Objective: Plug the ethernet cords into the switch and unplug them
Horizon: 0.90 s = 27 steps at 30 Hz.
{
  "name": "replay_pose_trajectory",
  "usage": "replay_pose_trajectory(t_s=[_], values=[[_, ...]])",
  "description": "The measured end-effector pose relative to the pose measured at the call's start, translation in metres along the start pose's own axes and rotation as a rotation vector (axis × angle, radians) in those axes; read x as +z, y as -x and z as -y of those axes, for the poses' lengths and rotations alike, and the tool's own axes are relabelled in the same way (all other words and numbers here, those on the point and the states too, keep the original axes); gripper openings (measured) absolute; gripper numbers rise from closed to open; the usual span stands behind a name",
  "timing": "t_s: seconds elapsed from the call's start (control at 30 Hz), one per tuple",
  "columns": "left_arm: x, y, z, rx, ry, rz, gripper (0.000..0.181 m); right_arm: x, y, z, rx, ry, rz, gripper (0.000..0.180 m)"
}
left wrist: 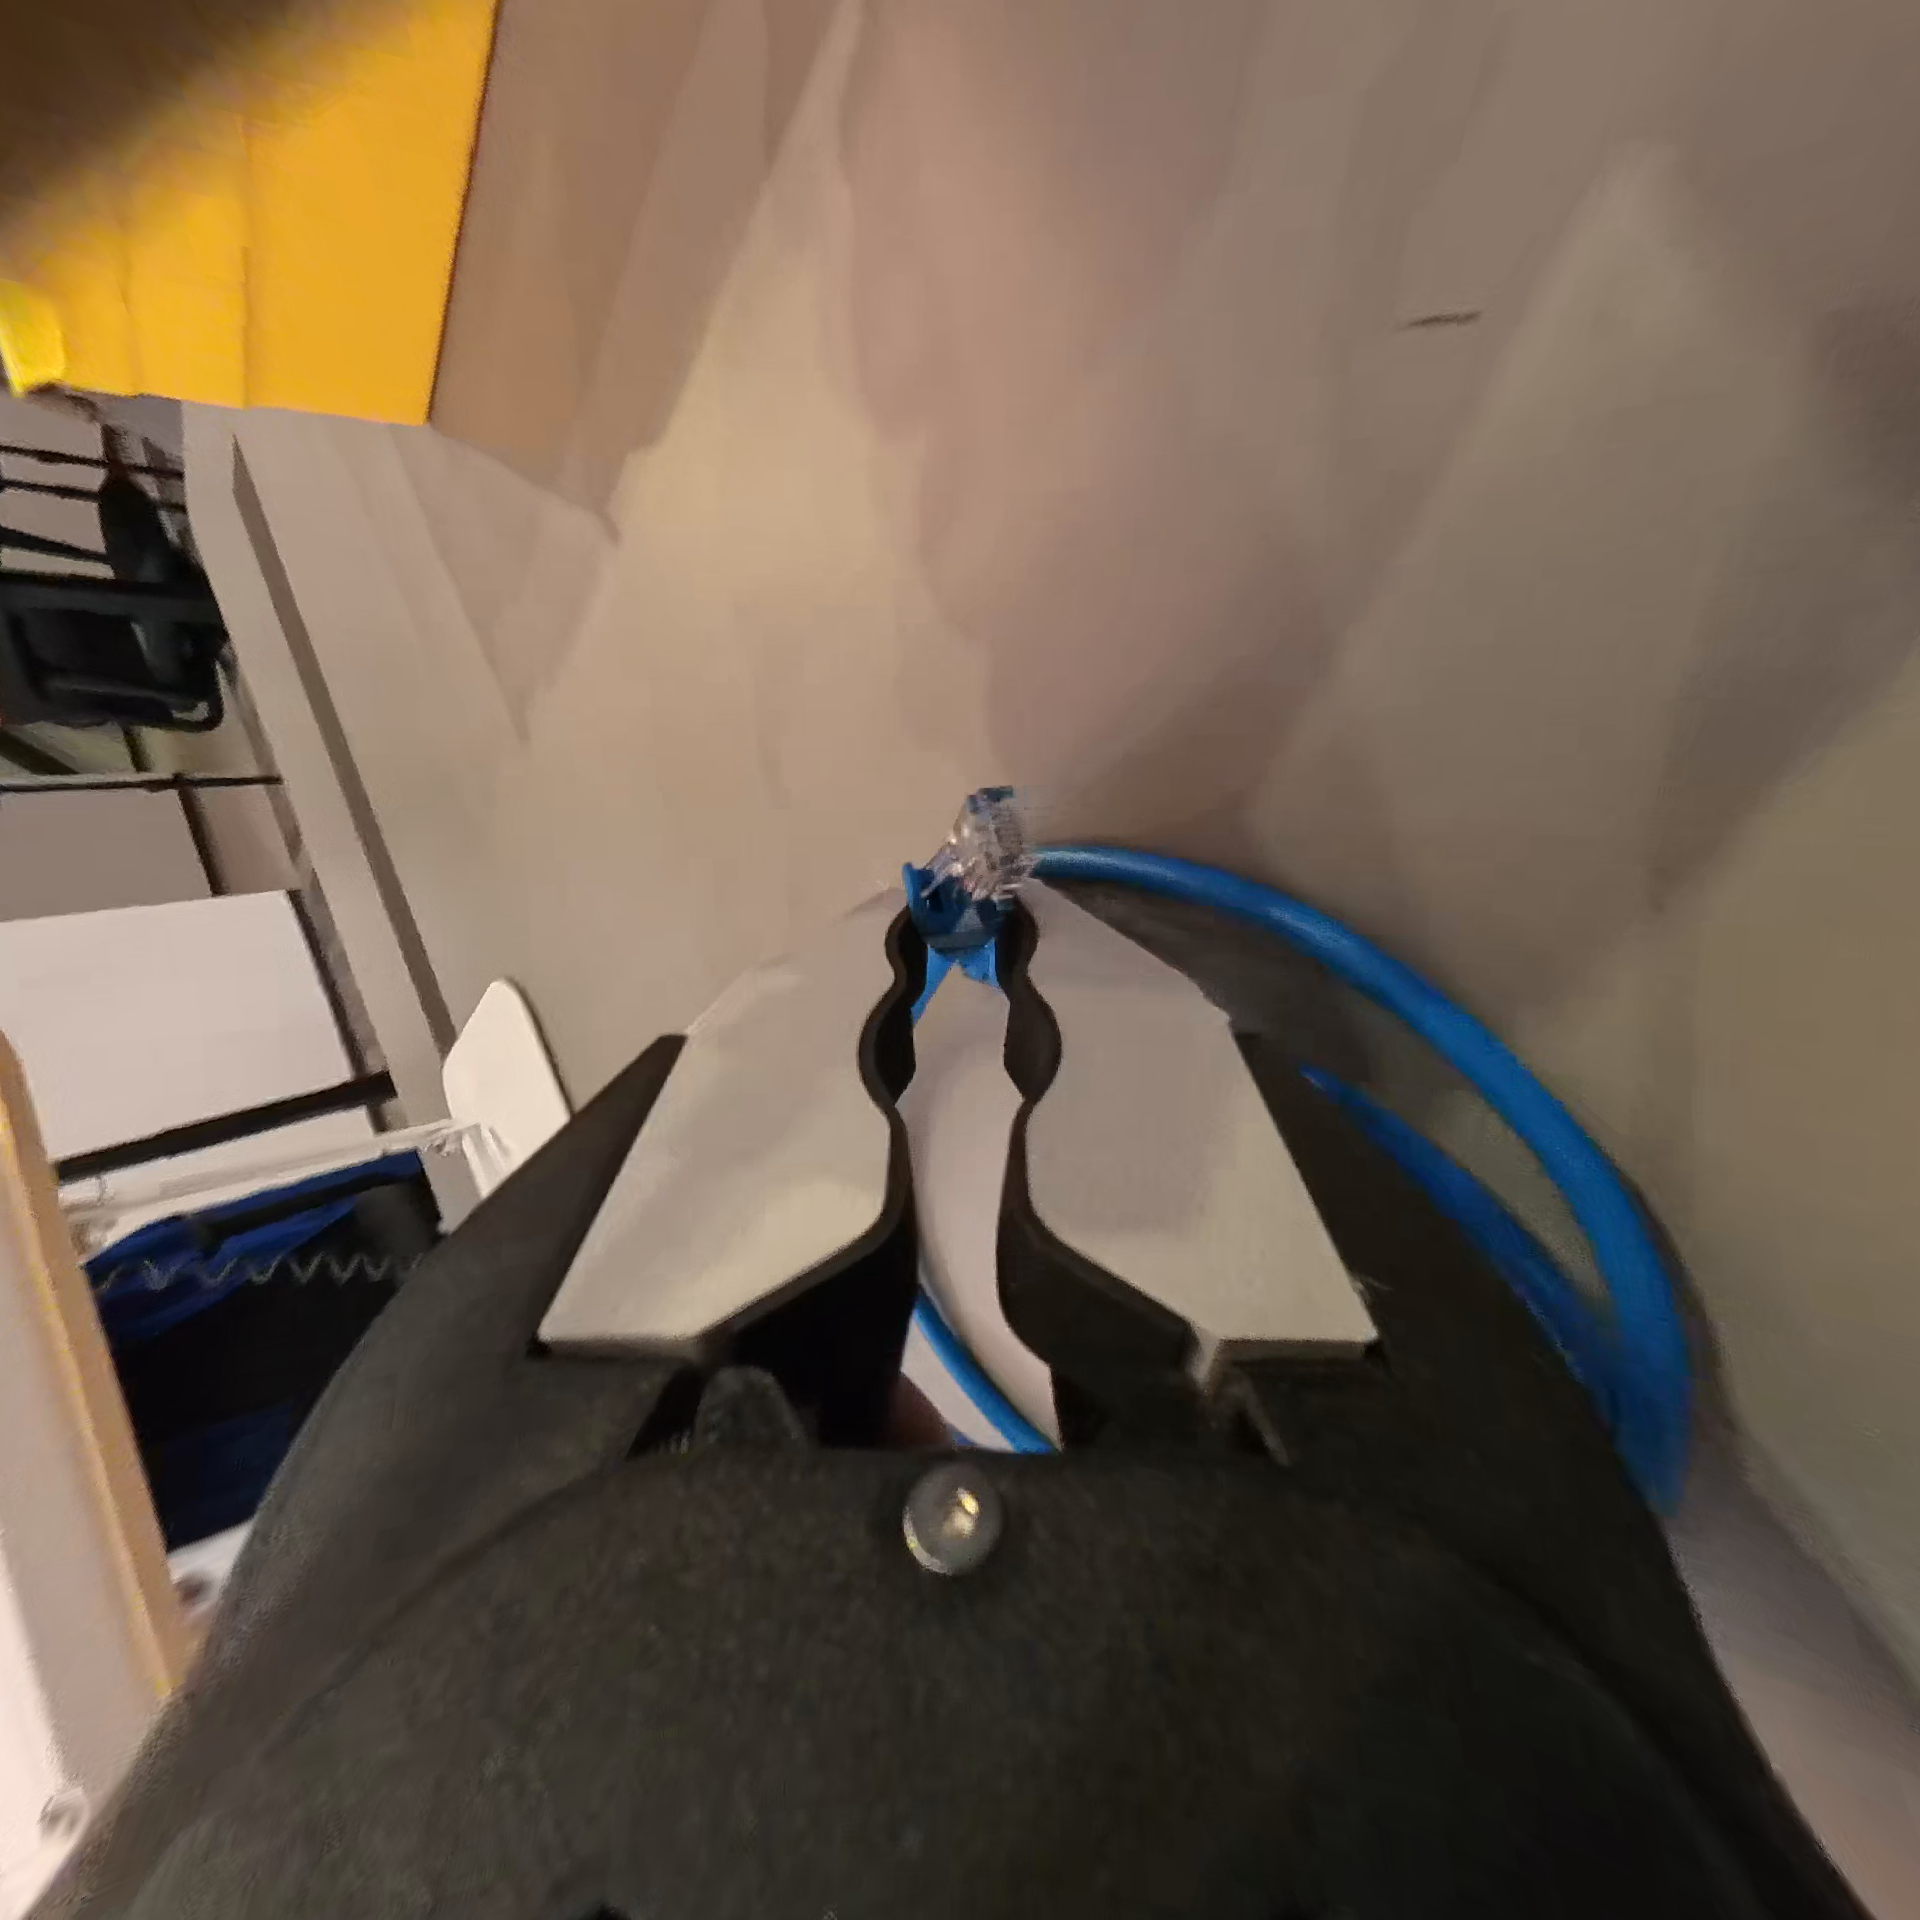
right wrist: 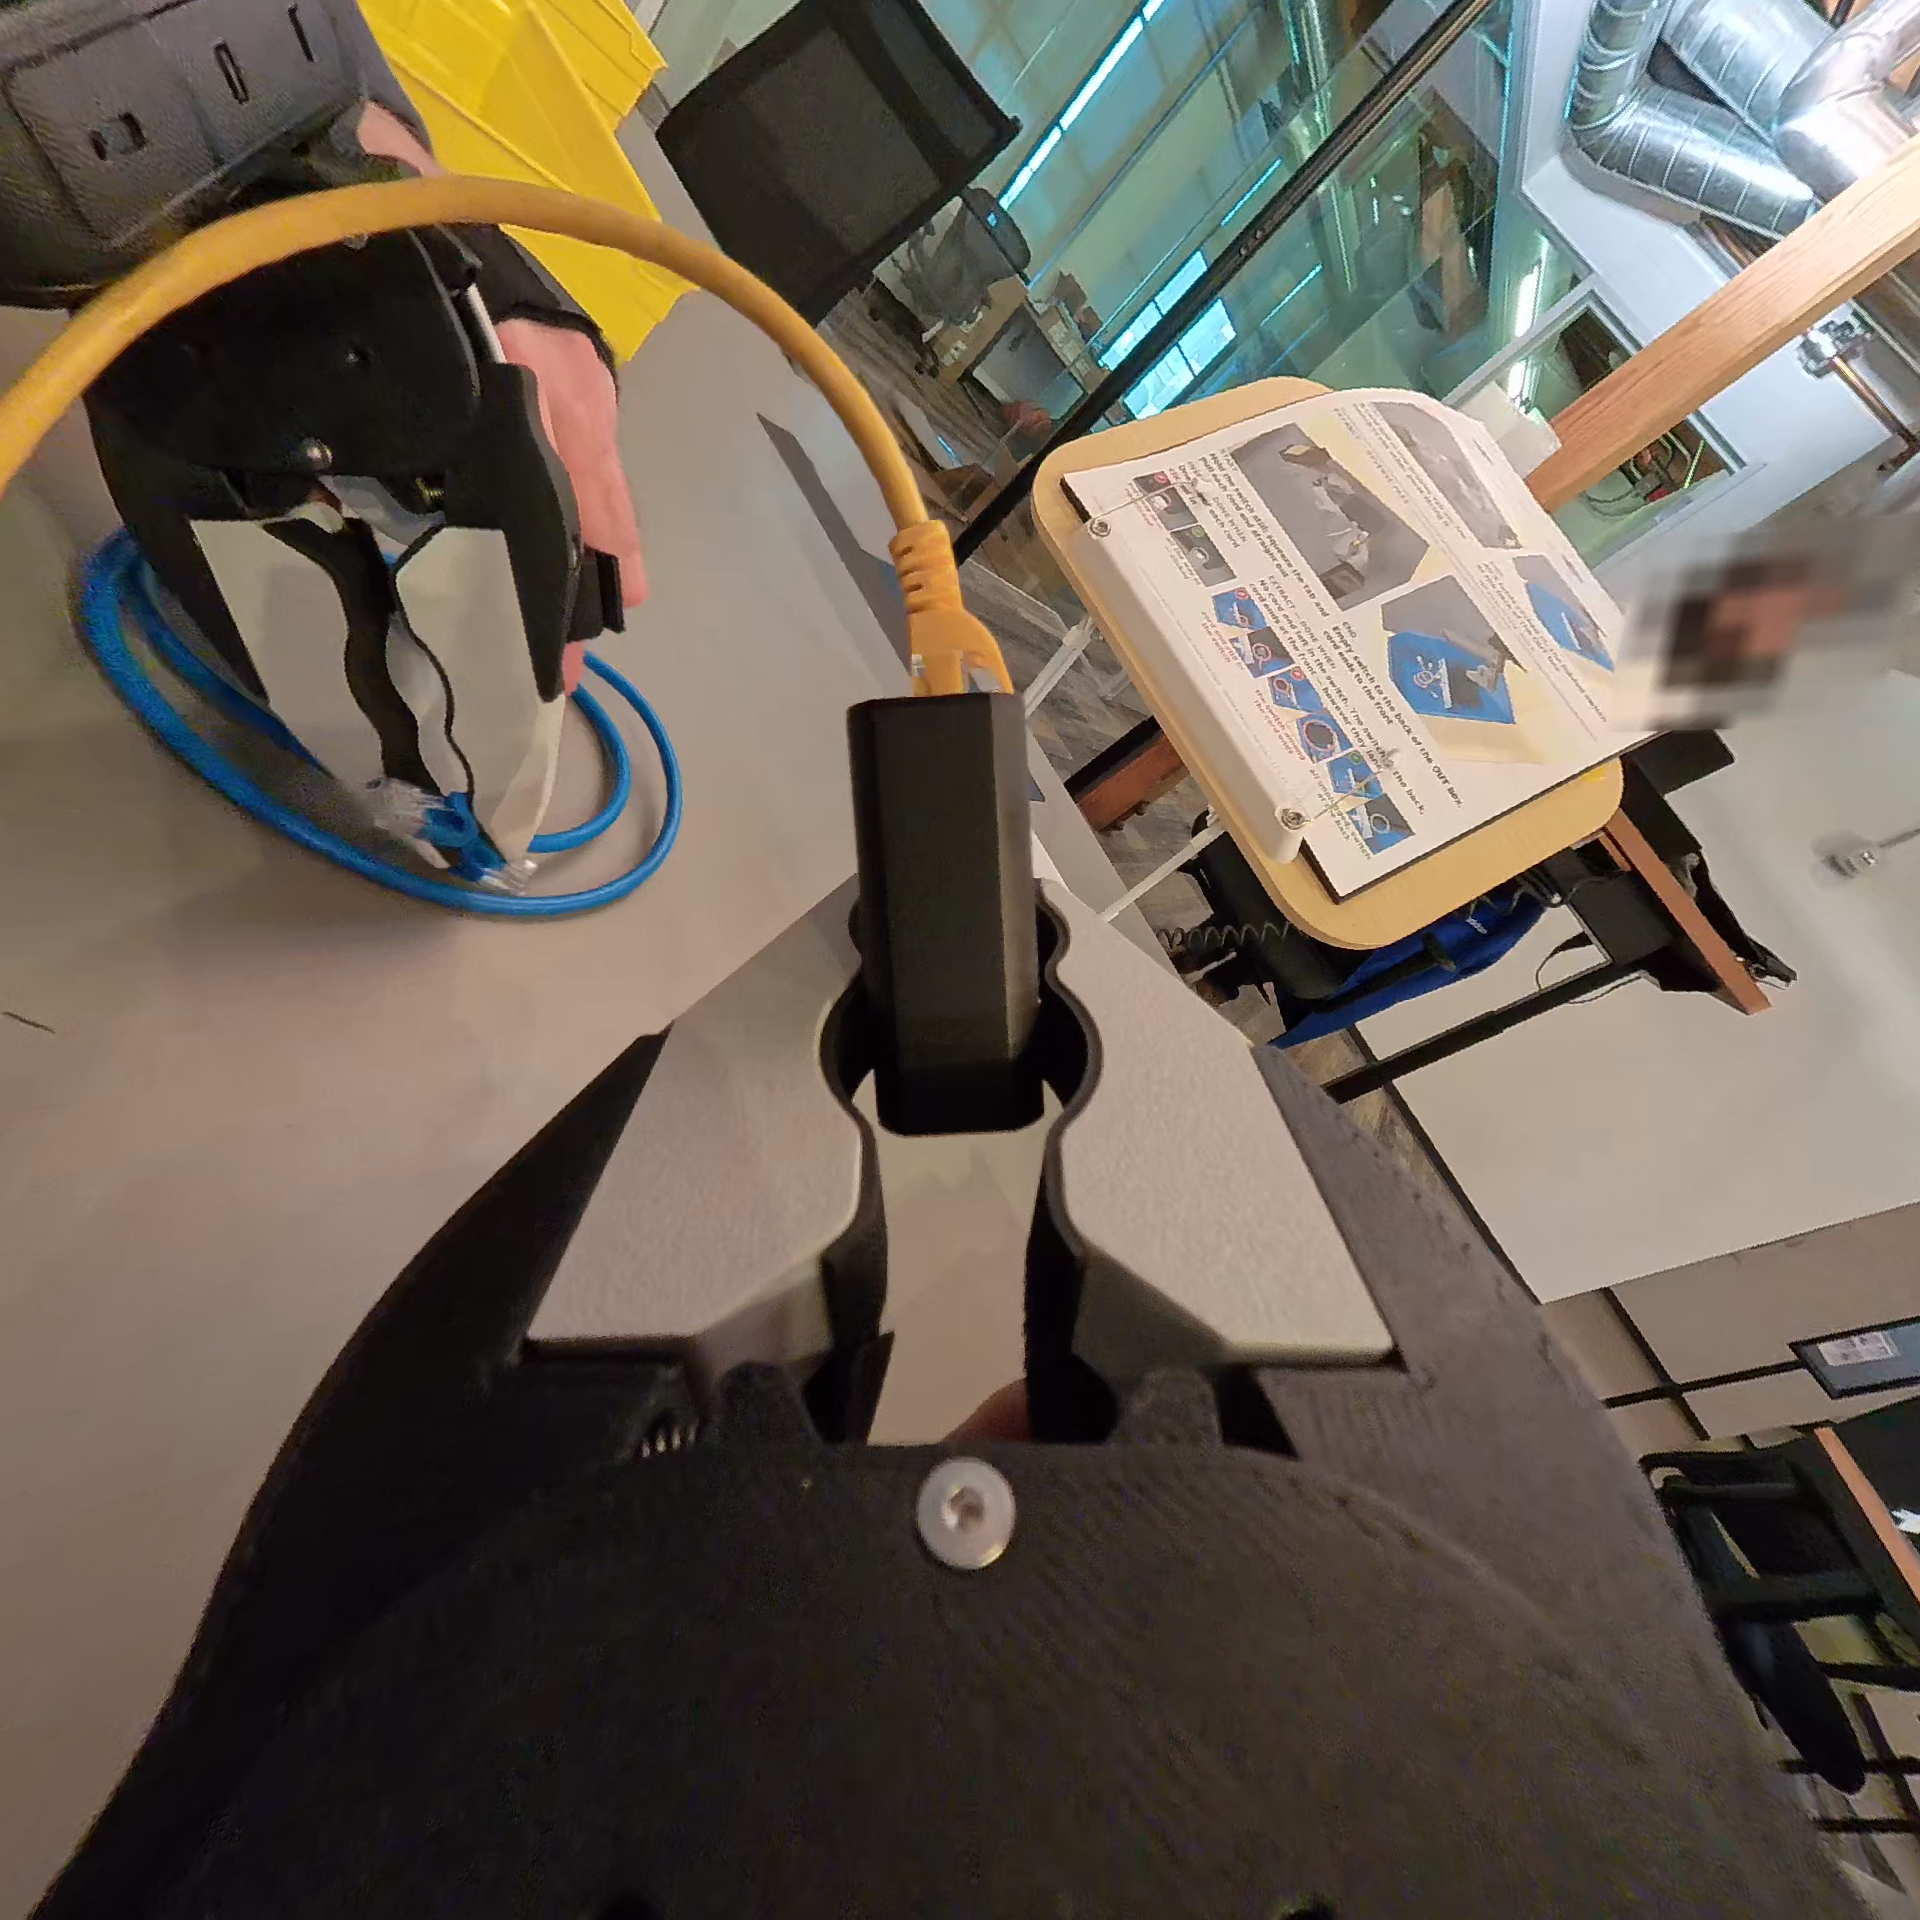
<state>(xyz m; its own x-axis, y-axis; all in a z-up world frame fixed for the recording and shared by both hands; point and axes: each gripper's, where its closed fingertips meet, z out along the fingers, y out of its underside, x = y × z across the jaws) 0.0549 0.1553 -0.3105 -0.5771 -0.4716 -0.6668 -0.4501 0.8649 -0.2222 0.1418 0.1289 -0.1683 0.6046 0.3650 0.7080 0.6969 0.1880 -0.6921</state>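
My left gripper [left wrist: 961, 940] is shut on the blue boot of the blue ethernet cord [left wrist: 1507, 1049], just behind its clear plug [left wrist: 985, 840], low over the grey table [left wrist: 727, 520]. The rest of the blue cord lies coiled to the right. My right gripper [right wrist: 951, 997] is shut on the black switch [right wrist: 940, 914] and holds it above the table. A yellow ethernet cord [right wrist: 665, 260] is plugged into the switch's far end by its yellow plug [right wrist: 940, 634]. In the right wrist view the left gripper [right wrist: 457, 821] stands over the blue coil [right wrist: 613, 821], held by a hand [right wrist: 587, 457].
A wooden board with a printed instruction sheet [right wrist: 1340, 634] stands on a stand past the table's right edge. A yellow bin [right wrist: 540, 114] and a black chair [right wrist: 831, 135] are at the back. White shelves and a dark blue bag [left wrist: 239, 1309] lie left of the table.
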Motion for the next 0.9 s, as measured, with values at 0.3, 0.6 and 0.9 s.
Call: replay_pose_trajectory(t_s=[0.3,0.6,0.9], values=[[-0.024,0.02,-0.058,-0.262,0.407,0.023,0.012,0.0,-0.003,-0.004,0.003,0.02,-0.004,0.023],[-0.027,-0.003,-0.08,-0.558,0.446,-0.005,0.015,0.002,0.002,-0.005,-0.001,0.026,0.009,0.023],[-0.038,0.003,-0.075,-0.271,0.307,0.148,0.023,0.001,0.002,-0.004,0.01,0.016,0.01,0.023]])
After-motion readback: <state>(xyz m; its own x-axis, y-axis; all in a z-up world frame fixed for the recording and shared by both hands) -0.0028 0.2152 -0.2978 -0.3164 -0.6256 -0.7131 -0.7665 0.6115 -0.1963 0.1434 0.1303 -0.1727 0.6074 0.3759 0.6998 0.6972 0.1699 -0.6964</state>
